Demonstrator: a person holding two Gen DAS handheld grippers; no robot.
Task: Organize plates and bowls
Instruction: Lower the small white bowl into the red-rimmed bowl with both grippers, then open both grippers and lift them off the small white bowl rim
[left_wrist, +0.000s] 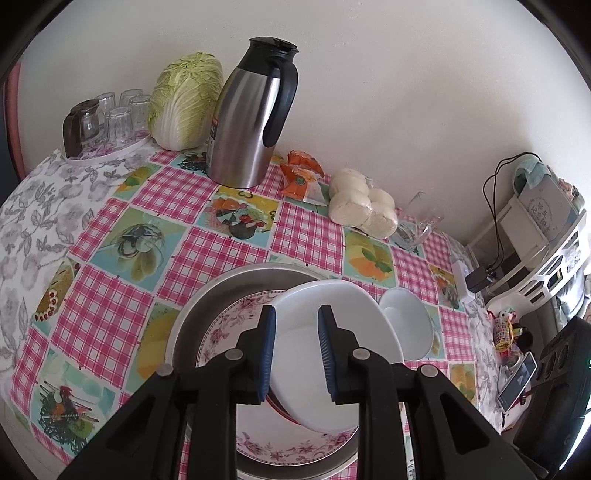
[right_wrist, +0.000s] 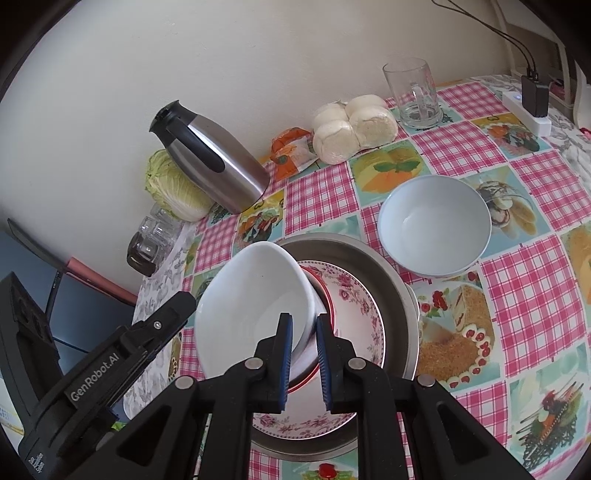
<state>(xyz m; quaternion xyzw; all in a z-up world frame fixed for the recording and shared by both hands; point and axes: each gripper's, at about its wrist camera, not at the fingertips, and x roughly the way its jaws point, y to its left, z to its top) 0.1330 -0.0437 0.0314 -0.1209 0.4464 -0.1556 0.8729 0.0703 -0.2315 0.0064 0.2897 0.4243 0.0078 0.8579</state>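
Looking along the left claw (left_wrist: 296, 354), its blue-padded fingers stand a narrow way apart with the white bowl (left_wrist: 332, 354) behind the gap; whether the pads press on it cannot be told from here. That bowl sits tilted over a floral plate (left_wrist: 221, 332), which lies inside a round steel pan (left_wrist: 221, 291) near the front edge of the tabletop (left_wrist: 110, 317). A second, pale bowl (left_wrist: 408, 325) stands upright just beside the pan toward the right edge. Along the back edge by the wall are a steel thermos jug (left_wrist: 251, 118), a napa cabbage (left_wrist: 184, 99), a tray of upturned glasses (left_wrist: 114, 118) at the back-left corner, an orange snack packet (left_wrist: 299, 177) and a bag of steamed buns (left_wrist: 362, 203).

From the right wrist, the right claw (right_wrist: 304, 363) is pinched narrow on the near wall of the white bowl (right_wrist: 255, 310), one pad inside and one outside the rim, holding it tipped on its side over the floral plate (right_wrist: 354, 306) and a red-rimmed dish (right_wrist: 327, 291) beneath it, all within the steel pan (right_wrist: 388, 273). The left claw's black body (right_wrist: 122, 354) reaches in from the left to the bowl's far rim. The pale bowl (right_wrist: 436, 225) stands apart behind the pan, and a glass mug (right_wrist: 413, 92) stands near the back edge beside the buns (right_wrist: 351, 125).
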